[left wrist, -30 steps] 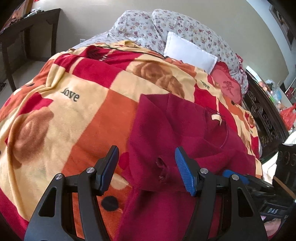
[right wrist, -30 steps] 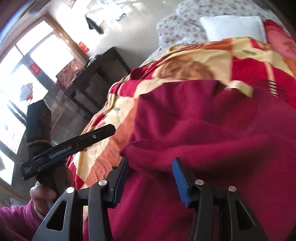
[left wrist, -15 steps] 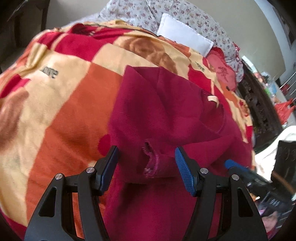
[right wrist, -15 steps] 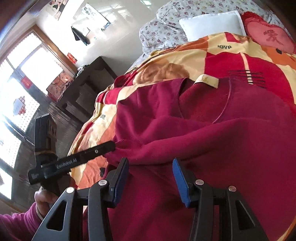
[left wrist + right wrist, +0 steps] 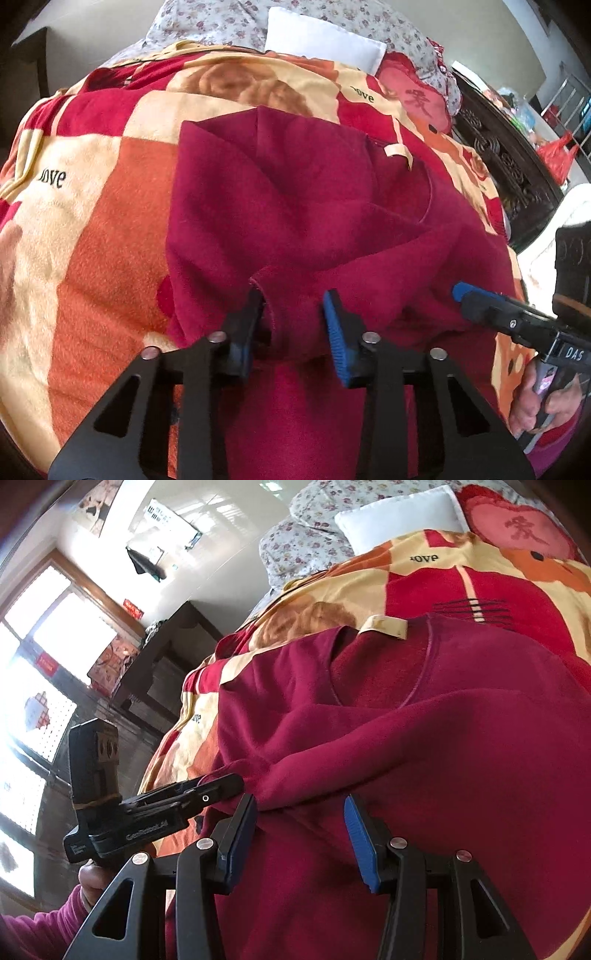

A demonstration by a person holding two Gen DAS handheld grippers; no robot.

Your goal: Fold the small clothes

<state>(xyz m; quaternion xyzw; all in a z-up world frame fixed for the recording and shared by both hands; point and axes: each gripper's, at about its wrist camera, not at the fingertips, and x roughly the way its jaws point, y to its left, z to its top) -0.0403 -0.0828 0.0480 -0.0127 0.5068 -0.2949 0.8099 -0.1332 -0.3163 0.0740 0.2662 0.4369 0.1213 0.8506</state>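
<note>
Sleeve cuff (image 5: 264, 291) of the red top (image 5: 295, 199), spread on the blanket (image 5: 92, 221), sits between the left gripper (image 5: 293, 314) jaws, which have just been closing. Pinch fully before lifting. Only the right view shows the right gripper (image 5: 301, 834) parted, straddling the sleeve without pressing.

"love" is printed on the blanket (image 5: 74, 206); "DAS" on the right claw (image 5: 461, 295).

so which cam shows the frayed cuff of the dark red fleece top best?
Left wrist view: the frayed cuff of the dark red fleece top sits between the left gripper fingers, whose jaws have just been closing. Right wrist view shows only that gripper side-on; the cuff is hidden.
</note>
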